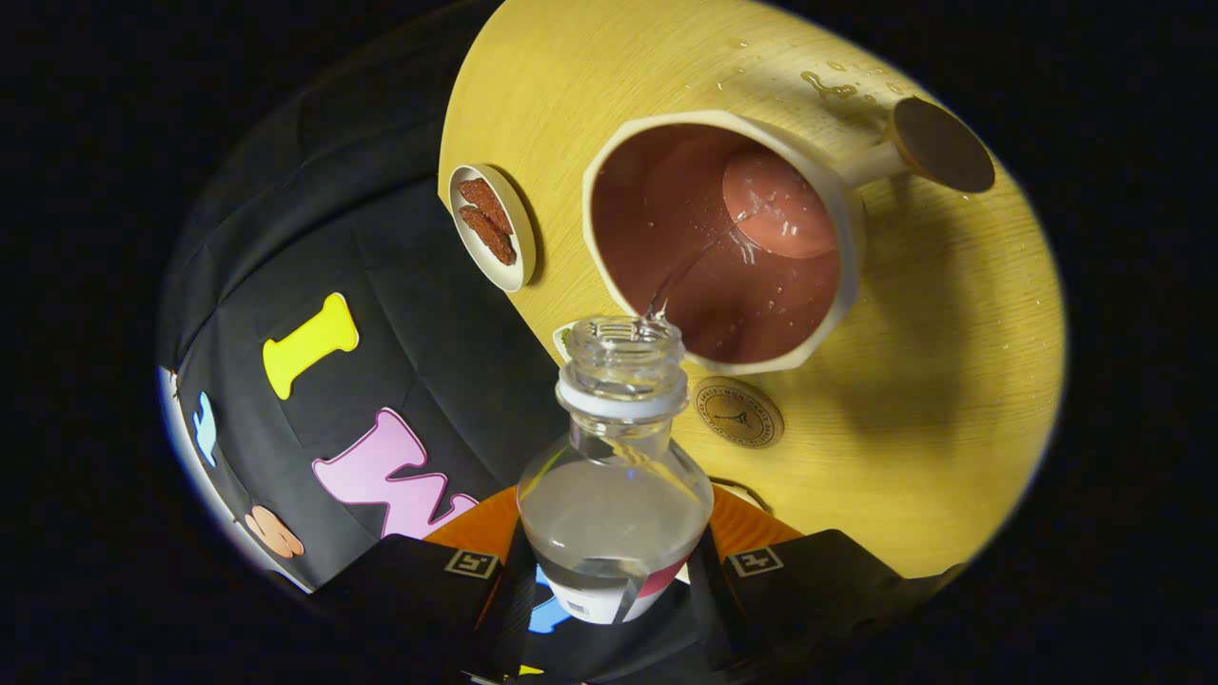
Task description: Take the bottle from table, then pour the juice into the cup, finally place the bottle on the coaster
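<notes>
Clear juice pouring from the tilted bottle [616, 476], held tight between both fingers of the gripper [614, 580], into the cup [847, 238] just ahead. Cup filling up, bottle still about half full. Next, tipping upright and setting down on the round coaster [738, 411] beside the cup.

The gripper [609, 595] is rolled hard over to one side, so the whole scene ahead of it sits at a steep slant. Its two fingers [433, 580] stand apart at either flank of the clear plastic bottle [614, 495], and both press in on the bottle's lower body. The grip sits low, with the neck and open mouth reaching out well beyond the fingertips.
</notes>
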A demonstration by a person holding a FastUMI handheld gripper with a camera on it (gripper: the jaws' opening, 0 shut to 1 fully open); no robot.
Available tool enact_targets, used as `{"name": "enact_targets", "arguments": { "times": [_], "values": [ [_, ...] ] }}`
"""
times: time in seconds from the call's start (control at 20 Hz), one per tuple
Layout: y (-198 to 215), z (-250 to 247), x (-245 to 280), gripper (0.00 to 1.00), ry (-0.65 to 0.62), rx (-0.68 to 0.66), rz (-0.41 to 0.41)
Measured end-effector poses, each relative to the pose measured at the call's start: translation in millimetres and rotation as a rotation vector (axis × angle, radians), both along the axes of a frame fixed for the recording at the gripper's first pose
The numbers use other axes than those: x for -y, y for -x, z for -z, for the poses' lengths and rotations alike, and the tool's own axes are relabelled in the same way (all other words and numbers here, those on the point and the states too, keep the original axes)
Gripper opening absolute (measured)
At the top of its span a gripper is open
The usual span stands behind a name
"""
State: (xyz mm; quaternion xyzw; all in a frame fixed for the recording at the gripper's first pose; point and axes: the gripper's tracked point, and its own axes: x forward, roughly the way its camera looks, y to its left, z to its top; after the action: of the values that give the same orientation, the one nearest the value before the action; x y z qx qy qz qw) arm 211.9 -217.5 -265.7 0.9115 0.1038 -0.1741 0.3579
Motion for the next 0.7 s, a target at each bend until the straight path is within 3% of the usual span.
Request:
{"name": "enact_targets", "arguments": {
  "times": [0.35,0.7],
  "values": [
    [1.6,-10.9,1.4,0.72,-0.145,0.017,0.023],
    [12.1,-23.8,26.6,0.72,-0.280,0.034,0.100]
  ]
}}
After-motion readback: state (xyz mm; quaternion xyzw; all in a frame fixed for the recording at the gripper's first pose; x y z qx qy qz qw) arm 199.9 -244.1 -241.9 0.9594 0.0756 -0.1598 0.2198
